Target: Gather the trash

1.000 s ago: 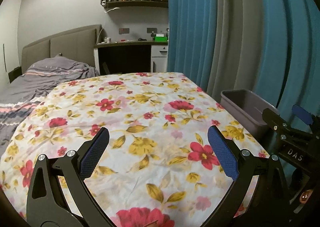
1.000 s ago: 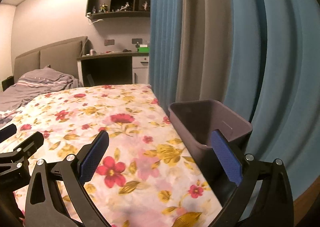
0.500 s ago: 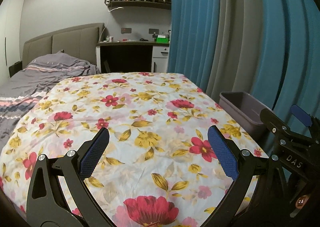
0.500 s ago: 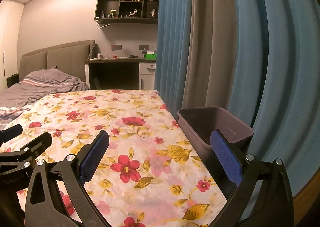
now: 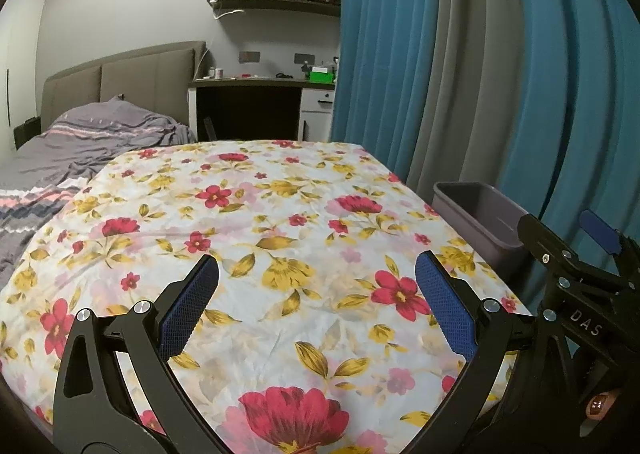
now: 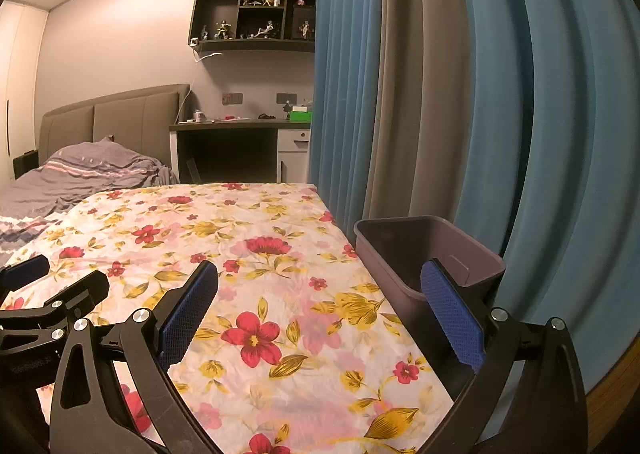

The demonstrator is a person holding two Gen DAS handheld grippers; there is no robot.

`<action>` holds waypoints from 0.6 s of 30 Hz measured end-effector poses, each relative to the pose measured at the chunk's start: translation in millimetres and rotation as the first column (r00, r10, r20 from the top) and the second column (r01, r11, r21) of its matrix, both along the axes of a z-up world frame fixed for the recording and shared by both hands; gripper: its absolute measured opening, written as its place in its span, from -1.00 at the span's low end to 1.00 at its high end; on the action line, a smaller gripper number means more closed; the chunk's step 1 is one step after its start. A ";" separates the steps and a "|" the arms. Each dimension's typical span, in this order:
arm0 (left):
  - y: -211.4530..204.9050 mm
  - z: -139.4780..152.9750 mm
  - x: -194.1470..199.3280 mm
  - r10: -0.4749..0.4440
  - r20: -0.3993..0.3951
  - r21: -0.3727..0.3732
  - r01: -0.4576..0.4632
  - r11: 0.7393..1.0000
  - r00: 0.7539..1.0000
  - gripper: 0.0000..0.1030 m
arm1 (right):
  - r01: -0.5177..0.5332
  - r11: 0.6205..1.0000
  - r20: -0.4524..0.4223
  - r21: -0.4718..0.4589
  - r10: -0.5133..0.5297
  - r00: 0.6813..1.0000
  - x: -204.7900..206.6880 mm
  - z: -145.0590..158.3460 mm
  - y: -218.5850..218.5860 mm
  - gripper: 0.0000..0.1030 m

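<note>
Both the left gripper (image 5: 316,306) and right gripper (image 6: 320,310) hover with jaws spread wide and empty above the floral-sheeted bed (image 5: 280,214); the grey plastic bin (image 6: 424,254) waits beside the right jaws, no trash visible

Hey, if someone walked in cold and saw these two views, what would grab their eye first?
The floral sheet, bright with red and yellow flowers, fills the middle of both views. To its right hang tall blue and grey curtains, with a purple bin at the bed's edge below them. The left tool and right tool hover open over the sheet, holding nothing.
</note>
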State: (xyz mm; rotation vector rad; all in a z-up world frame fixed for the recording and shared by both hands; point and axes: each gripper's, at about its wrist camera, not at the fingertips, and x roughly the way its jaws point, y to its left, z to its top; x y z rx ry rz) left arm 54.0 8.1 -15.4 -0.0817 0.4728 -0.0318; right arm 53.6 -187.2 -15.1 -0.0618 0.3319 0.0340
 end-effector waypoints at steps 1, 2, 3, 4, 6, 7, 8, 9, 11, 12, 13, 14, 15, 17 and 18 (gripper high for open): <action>1.0 0.0 -0.2 0.001 0.000 0.000 -0.001 1.000 1.000 0.89 | 0.001 1.000 0.000 0.002 -0.001 1.000 -0.1 0.4 0.0 0.89; 1.1 0.0 -0.2 0.002 0.000 0.000 -0.002 1.000 1.000 0.89 | 0.001 1.000 -0.001 0.001 -0.001 1.000 0.0 0.4 -0.1 0.89; 0.9 0.0 -0.3 0.001 0.000 -0.001 -0.001 1.000 1.000 0.89 | 0.001 1.000 -0.001 0.001 -0.001 1.000 -0.1 0.4 -0.5 0.89; 0.5 -0.4 -0.4 -0.002 0.000 -0.002 0.002 1.000 1.000 0.89 | 0.001 1.000 -0.001 0.001 -0.001 1.000 -0.6 0.8 -0.3 0.89; -0.1 -0.7 -0.5 -0.005 -0.001 -0.006 0.005 1.000 1.000 0.89 | 0.001 1.000 0.000 0.001 -0.001 1.000 -0.1 0.5 -1.0 0.89; -0.5 -0.8 -0.4 -0.006 -0.002 -0.007 0.006 1.000 1.000 0.89 | 0.000 1.000 0.000 0.001 0.000 1.000 -0.1 0.4 -1.3 0.89; -0.2 -1.0 -0.7 -0.007 -0.002 -0.008 0.007 1.000 1.000 0.89 | 0.000 1.000 0.000 0.002 0.000 1.000 -0.1 0.4 -1.4 0.89; -1.2 -1.4 -0.5 -0.008 -0.003 -0.008 0.008 1.000 1.000 0.89 | 0.000 1.000 0.001 0.001 0.000 1.000 0.0 0.3 -1.4 0.89; -1.0 -1.2 -0.6 -0.008 -0.004 -0.010 0.008 1.000 1.000 0.89 | 0.001 1.000 0.000 0.000 -0.001 1.000 0.1 0.2 -1.7 0.89; -0.6 -1.7 -0.4 -0.010 -0.005 -0.011 0.010 1.000 1.000 0.89 | 0.001 1.000 0.000 0.001 -0.001 1.000 0.0 0.3 -1.9 0.89; -1.0 -1.9 -0.4 -0.011 -0.005 -0.012 0.011 1.000 1.000 0.89 | 0.002 1.000 0.000 0.002 -0.002 1.000 0.0 0.4 -2.2 0.89; -1.0 -2.2 -0.6 -0.012 -0.005 -0.012 0.012 1.000 1.000 0.89 | 0.002 1.000 0.000 0.002 -0.002 1.000 0.3 0.0 -2.4 0.89; -2.1 -2.2 -0.8 -0.013 -0.004 -0.012 0.013 1.000 1.000 0.89 | 0.002 1.000 0.000 0.003 -0.002 1.000 0.2 0.2 -2.7 0.89; -1.1 -2.2 -0.5 -0.012 -0.006 -0.013 0.012 1.000 1.000 0.89 | 0.002 1.000 0.001 0.002 -0.002 1.000 0.3 0.3 -2.8 0.89; -1.3 -2.3 -0.6 -0.012 -0.006 -0.013 0.012 1.000 1.000 0.89 | 0.001 1.000 0.001 0.003 -0.001 1.000 0.0 0.2 -3.5 0.89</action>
